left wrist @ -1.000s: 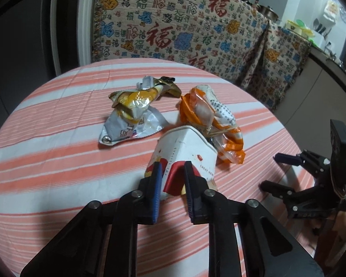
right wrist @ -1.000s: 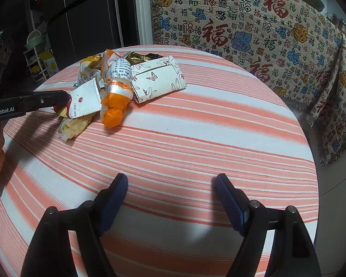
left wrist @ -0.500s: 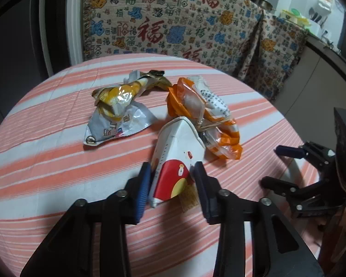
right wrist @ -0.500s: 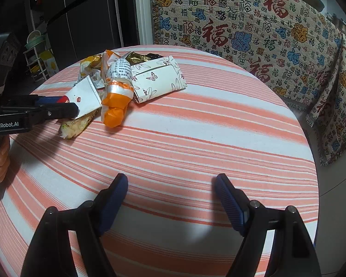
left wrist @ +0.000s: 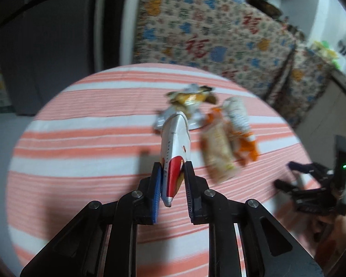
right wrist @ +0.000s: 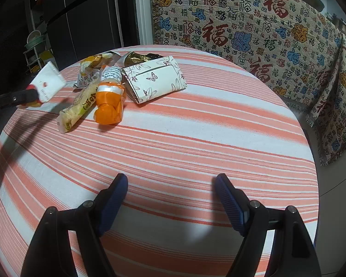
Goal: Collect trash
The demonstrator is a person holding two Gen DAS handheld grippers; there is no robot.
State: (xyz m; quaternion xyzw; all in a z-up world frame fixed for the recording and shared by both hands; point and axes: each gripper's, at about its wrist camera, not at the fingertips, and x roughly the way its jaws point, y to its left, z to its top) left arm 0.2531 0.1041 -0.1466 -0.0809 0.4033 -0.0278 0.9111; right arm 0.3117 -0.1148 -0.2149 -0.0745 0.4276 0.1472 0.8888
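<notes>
1. Trash lies bunched at the far left part of the round table (right wrist: 196,138), which wears an orange-and-white striped cloth; the near part of the cloth is bare.
2. Patterned fabric (right wrist: 265,34) with red and blue characters hangs behind the table.
3. Right tool (right wrist: 170,198) hovers over the near cloth, its jaws wide apart with nothing between them.
4. Left tool (left wrist: 172,182) has just been closing and now grips the red end of a white carton (left wrist: 175,147), which is clear of the cloth and sticks out beyond the pads.
5. White pouch (right wrist: 155,79) printed with butterflies lies flat at the right of the pile.
6. Orange wrapper (right wrist: 109,99) with a white printed top rests just left of the pouch, touching it.
7. Pale yellow packet (right wrist: 78,109) lies slanted beside the orange wrapper.
8. Crumpled silver-and-yellow wrappers (right wrist: 94,67) sit at the far edge of the pile.
9. Gold foil (right wrist: 138,57) peeks out behind the pouch.
</notes>
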